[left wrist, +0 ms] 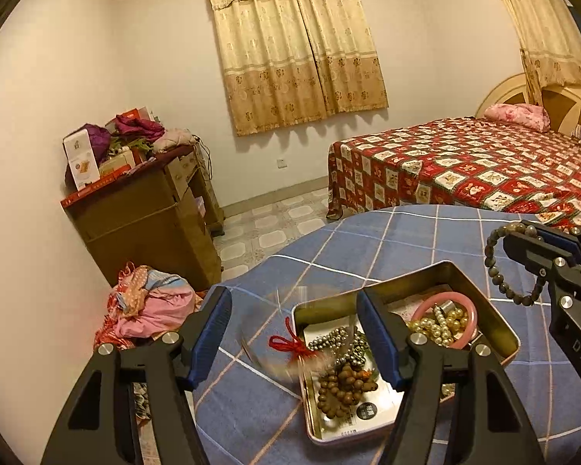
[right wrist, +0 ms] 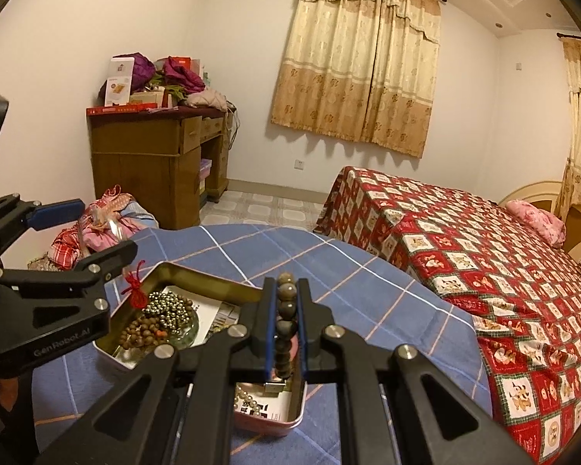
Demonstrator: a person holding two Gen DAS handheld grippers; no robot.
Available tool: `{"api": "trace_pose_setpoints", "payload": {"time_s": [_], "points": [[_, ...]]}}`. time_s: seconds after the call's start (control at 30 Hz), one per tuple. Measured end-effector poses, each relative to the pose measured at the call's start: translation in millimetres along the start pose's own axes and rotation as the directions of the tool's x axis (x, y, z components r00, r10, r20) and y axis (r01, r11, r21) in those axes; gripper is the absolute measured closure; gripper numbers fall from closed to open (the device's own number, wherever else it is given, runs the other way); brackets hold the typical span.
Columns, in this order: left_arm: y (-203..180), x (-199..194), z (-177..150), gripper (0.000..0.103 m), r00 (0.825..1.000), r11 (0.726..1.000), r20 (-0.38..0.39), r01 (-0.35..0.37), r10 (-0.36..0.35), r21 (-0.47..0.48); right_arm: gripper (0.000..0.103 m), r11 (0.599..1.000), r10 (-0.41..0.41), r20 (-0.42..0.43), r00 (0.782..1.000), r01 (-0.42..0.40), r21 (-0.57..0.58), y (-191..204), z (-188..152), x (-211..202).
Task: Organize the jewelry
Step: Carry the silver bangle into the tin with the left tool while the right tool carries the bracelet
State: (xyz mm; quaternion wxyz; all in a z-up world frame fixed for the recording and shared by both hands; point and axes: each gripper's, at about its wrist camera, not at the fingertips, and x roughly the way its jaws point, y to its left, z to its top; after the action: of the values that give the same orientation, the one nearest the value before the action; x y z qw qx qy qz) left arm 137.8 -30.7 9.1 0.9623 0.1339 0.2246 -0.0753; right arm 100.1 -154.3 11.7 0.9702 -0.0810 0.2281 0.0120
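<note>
- Left gripper [left wrist: 294, 333], in the left wrist view, stands with its blue-padded jaws wide apart and nothing pressed between them, hovering over the near-left end of a shallow metal tin [left wrist: 499, 321].
- Beneath the tin lies a blue cloth with a white and pink grid [left wrist: 368, 244], draped over a rounded table; a tiled floor, a wooden desk piled with boxes and clothes [left wrist: 147, 209], and a bed under a red patterned spread [left wrist: 464, 170] fill the room behind.
- Inside the tin this view shows a pink bangle [left wrist: 466, 302], a heap of cream pearls [left wrist: 439, 327], small silver-grey beads [left wrist: 329, 339], matte brown wooden beads [left wrist: 341, 385] and a red knotted cord [left wrist: 290, 345] hanging over the left rim.
- At the far right, the right gripper [left wrist: 517, 244] carries a loop of dark round stone beads [left wrist: 492, 261] above the cloth, the loop hanging free to the side.
- Right gripper [right wrist: 286, 310], in the right wrist view, is clamped narrowly on the dark bead bracelet [right wrist: 284, 306], glossy grey-brown spheres stacked between the pads, above the tin [right wrist: 162, 271].
- Here the bangle and most pearls are hidden behind the fingers, while the pink pillow [right wrist: 538, 217] and cream curtains [right wrist: 360, 77] show plainly.
</note>
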Motion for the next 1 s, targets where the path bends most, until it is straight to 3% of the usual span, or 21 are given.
{"api": "trace_pose_setpoints", "payload": {"time_s": [0.3,0.57,0.73,1.0], "points": [[-0.2,13.9,-2.7,0.036,0.999,1.000,-0.028,0.022,-0.022,-0.005,0.092,1.000,0.005,-0.013,1.000,-0.005,-0.017,7.3,2.4,8.8],[2.8,20.7,-7.6,0.035,0.999,1.000,-0.045,0.000,0.000,-0.002,0.092,0.999,0.024,-0.030,0.999,-0.025,-0.032,14.7,2.9,17.8],[6.8,25.8,-10.9,0.023,0.997,0.999,-0.061,-0.038,0.039,0.008,0.092,0.997,0.038,-0.028,0.999,-0.040,-0.059,25.7,5.4,23.6],[15.6,39.5,-15.5,0.018,0.991,0.998,-0.110,-0.070,0.070,-0.003,0.092,0.996,0.040,-0.037,0.998,-0.043,-0.076,32.4,7.1,33.9]]}}
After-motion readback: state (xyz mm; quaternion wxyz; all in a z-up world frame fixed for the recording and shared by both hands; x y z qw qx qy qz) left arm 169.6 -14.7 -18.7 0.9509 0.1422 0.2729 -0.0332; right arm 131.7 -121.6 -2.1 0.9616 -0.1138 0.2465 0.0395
